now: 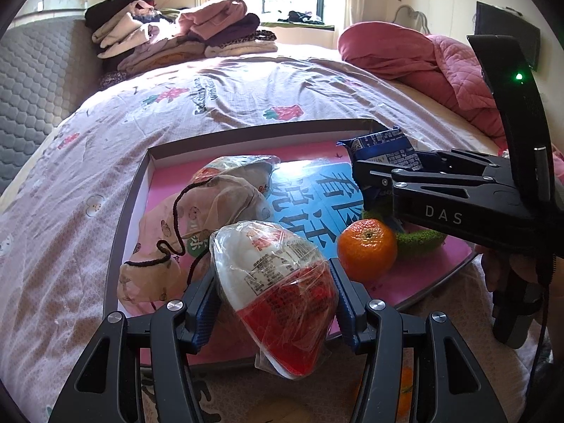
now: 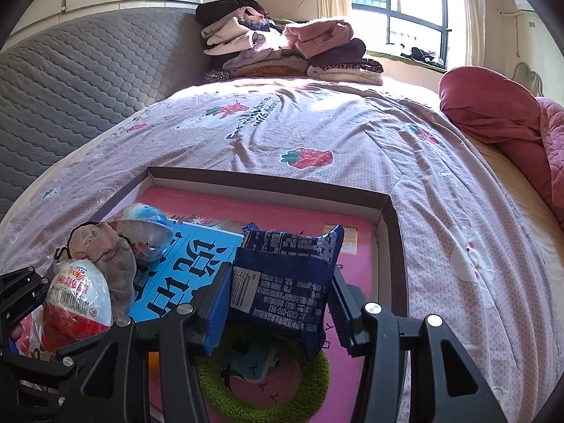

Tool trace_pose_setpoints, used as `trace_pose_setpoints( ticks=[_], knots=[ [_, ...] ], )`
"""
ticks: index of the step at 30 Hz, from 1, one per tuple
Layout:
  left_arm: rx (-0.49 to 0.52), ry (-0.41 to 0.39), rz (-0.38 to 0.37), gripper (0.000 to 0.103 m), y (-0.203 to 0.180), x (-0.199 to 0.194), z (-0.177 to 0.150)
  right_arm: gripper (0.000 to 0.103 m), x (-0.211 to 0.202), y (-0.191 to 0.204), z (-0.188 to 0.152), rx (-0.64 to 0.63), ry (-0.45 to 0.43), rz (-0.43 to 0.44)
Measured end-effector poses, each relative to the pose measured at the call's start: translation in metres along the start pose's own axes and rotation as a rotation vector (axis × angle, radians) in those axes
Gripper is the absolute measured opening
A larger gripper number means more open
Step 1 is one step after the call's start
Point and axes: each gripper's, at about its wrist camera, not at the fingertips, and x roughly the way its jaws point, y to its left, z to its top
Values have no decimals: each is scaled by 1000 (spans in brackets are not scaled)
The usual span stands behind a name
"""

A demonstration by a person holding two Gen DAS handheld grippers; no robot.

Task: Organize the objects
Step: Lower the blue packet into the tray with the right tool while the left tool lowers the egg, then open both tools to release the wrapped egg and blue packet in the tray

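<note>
A shallow pink-lined cardboard box (image 1: 148, 165) lies on the bed; it also shows in the right wrist view (image 2: 387, 218). My left gripper (image 1: 275, 299) is shut on a red and white wrapped egg (image 1: 278, 292), held over the box's near edge; the egg also shows in the right wrist view (image 2: 77, 303). My right gripper (image 2: 278, 306) is shut on a dark blue snack packet (image 2: 289, 282), held above the box; the packet also shows in the left wrist view (image 1: 384, 148). In the box lie a second wrapped egg (image 1: 243, 165), a beige drawstring pouch (image 1: 197, 218) and an orange mandarin (image 1: 366, 246).
The bed has a pale strawberry-print cover (image 1: 246, 95). Folded clothes (image 1: 169, 35) are stacked at its far side by the window. A red quilt (image 1: 416, 56) lies at the right. A grey padded mattress (image 2: 70, 88) stands at the left.
</note>
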Motion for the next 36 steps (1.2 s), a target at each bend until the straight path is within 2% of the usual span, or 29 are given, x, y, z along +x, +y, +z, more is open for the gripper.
trace_pose_setpoints(
  ticks=[8,14,26,36],
  knots=[
    [9,-1,2,58,-3,-1,-1,52,5,2,-1,-11,8,-5],
    [5,2,-2,58,-4,-1,-1,52,16,6,-6,-29,84,-15],
    [5,6,-9,58,-3,0,0,52,14,3,-8,-12,84,-25],
    [6,-2,-11,58,-4,-1,-1,60,11,-3,-4,16,86,-36]
  ],
)
